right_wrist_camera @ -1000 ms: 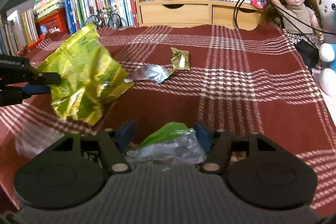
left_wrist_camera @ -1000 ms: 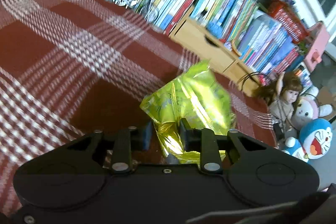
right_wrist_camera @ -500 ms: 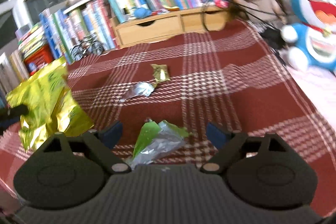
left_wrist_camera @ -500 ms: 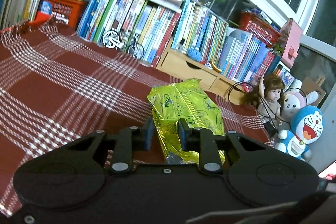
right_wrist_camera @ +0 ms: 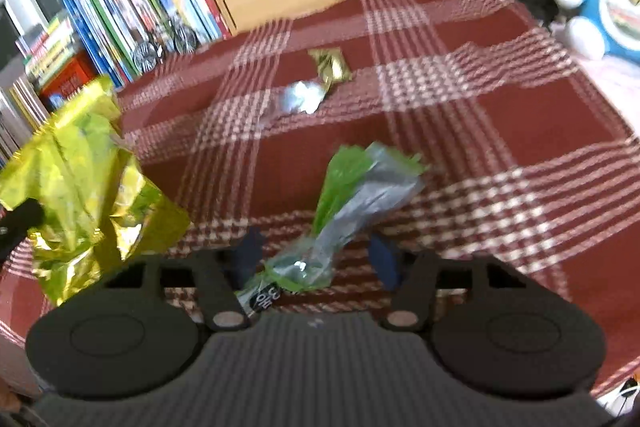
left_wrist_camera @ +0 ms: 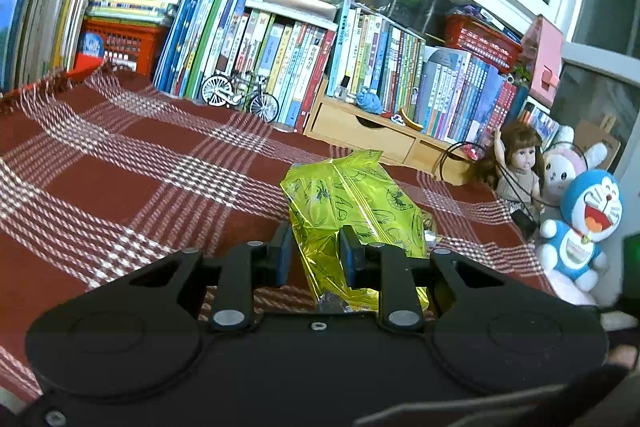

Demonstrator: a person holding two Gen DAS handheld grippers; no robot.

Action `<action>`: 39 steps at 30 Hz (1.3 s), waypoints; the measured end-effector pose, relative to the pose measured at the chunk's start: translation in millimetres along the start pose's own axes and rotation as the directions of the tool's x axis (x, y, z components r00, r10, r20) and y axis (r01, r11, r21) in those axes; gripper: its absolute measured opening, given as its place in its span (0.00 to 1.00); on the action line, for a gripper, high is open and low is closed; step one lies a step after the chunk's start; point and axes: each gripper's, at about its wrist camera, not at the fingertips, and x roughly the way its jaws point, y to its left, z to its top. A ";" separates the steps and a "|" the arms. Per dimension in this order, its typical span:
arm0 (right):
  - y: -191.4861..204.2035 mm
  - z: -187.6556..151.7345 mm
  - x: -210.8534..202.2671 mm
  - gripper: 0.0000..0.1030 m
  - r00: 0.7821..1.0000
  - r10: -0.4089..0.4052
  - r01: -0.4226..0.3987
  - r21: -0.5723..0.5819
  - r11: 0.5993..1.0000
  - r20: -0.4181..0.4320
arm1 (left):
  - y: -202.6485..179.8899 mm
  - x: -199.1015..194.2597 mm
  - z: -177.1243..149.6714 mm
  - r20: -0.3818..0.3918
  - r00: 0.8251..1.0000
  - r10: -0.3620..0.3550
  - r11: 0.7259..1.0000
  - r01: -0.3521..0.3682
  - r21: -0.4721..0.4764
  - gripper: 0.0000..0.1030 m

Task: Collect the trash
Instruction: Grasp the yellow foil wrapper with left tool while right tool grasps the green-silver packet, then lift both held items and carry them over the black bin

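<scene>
Left wrist: left gripper (left_wrist_camera: 314,253) pinches yellow bag (left_wrist_camera: 352,203), lifted off cloth (left_wrist_camera: 120,163).

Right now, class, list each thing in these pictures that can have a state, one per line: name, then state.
left gripper: shut on the yellow bag
yellow bag: crumpled, held up off the cloth
right gripper: jaws just closing, pads not pressing
green wrapper: crumpled, between the right jaws
silver wrapper: lying on the cloth
gold wrapper: lying on the cloth
drawers: closed
</scene>
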 end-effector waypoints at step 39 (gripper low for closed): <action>59.3 -131.9 -113.0 0.33 0.973 0.223 -0.199 -0.270 0.942 0.059 | -0.8 -158.4 -101.8 -0.024 1.000 0.016 0.982 -0.011 0.189 0.22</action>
